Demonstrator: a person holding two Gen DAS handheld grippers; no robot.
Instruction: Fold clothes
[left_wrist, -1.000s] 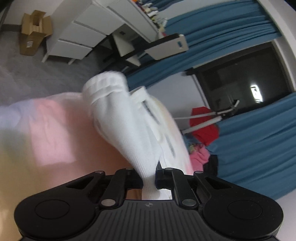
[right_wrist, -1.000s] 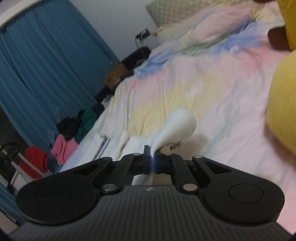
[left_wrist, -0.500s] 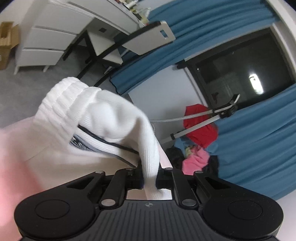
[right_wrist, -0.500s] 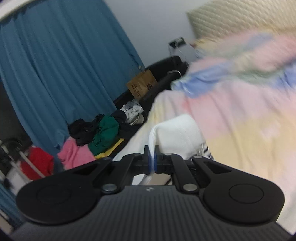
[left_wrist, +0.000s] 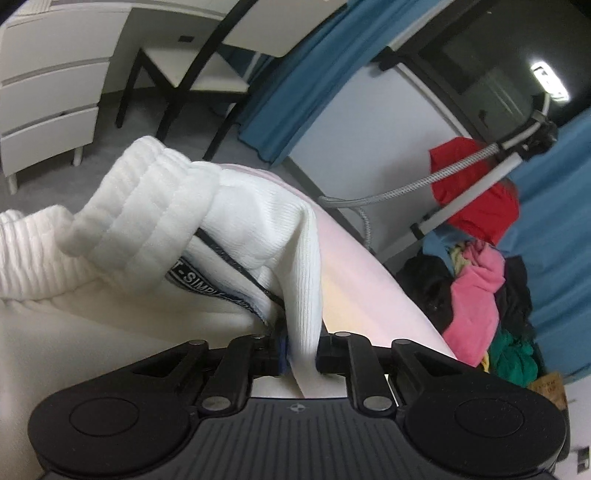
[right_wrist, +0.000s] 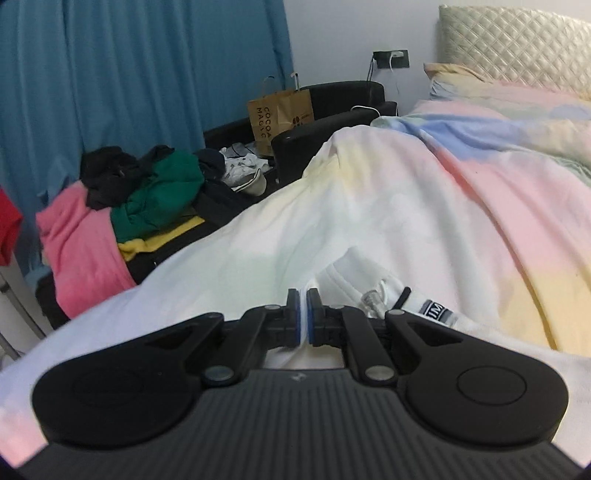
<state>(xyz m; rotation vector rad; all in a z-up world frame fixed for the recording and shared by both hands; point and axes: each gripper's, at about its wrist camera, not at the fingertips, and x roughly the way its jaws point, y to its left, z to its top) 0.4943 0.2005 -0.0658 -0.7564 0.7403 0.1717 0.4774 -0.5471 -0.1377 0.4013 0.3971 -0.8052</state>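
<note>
the left gripper (left_wrist: 300, 349) has a ribbed white fold of the white garment (left_wrist: 155, 221) between its fingers, and its jaws are opening, so the hold looks to be easing; the cuff end is doubled over onto the rest of the cloth, which lies on the bed (left_wrist: 354, 280); the right gripper (right_wrist: 303, 317) is closed on a thin white edge of the same garment (right_wrist: 373, 295), low over the pastel bedding; judging by this, one fold is being laid down; smoothing, further folds and the pile of clothes (right_wrist: 122, 206) remain.
</note>
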